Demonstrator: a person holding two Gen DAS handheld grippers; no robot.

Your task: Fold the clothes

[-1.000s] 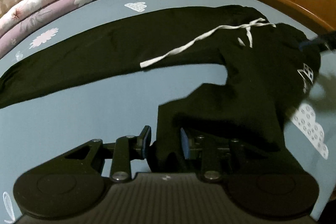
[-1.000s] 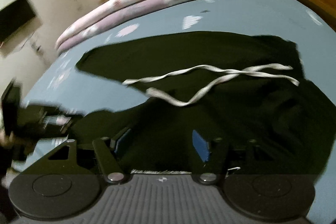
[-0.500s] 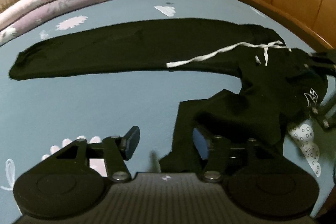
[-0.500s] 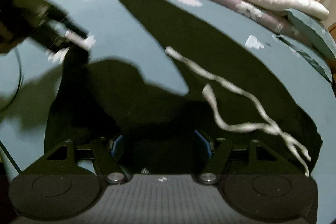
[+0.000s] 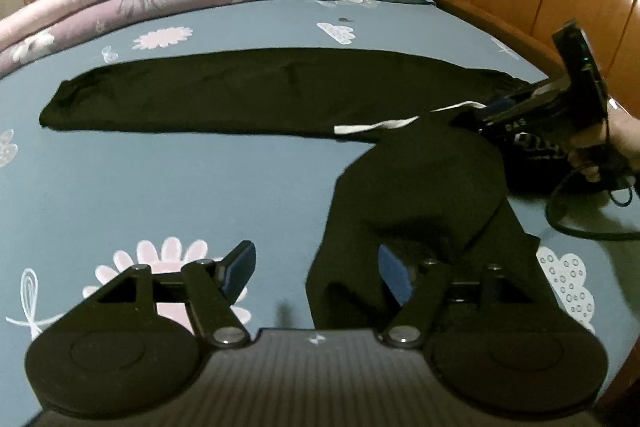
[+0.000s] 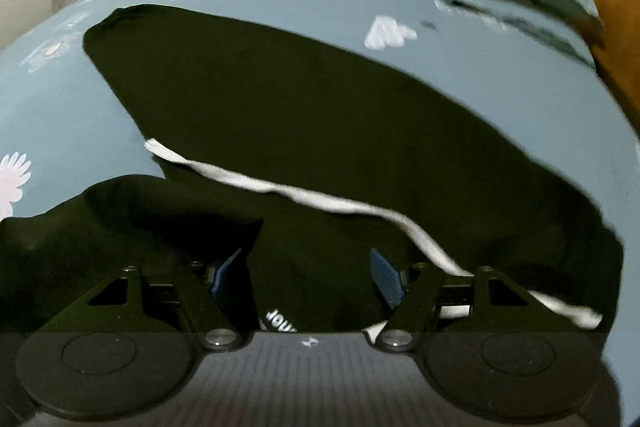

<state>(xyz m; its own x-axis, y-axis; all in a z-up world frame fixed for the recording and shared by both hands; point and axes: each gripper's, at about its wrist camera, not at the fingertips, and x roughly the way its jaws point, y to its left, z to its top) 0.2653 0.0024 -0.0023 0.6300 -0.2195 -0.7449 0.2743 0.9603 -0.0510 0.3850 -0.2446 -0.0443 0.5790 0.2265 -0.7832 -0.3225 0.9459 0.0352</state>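
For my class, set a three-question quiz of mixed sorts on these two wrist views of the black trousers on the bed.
1. True or false: the left gripper has its jaws clamped on the black cloth trousers.
2. What lies across the trousers? A) a white flat drawstring B) a red belt C) a metal hanger
3. Fill in: the trousers lie on a blue-grey bedsheet printed with pale ______ and clouds.

Key: 1 false: its jaws stand open, having just opened, with one leg's edge near the right pad. 2 A. 3 flowers.
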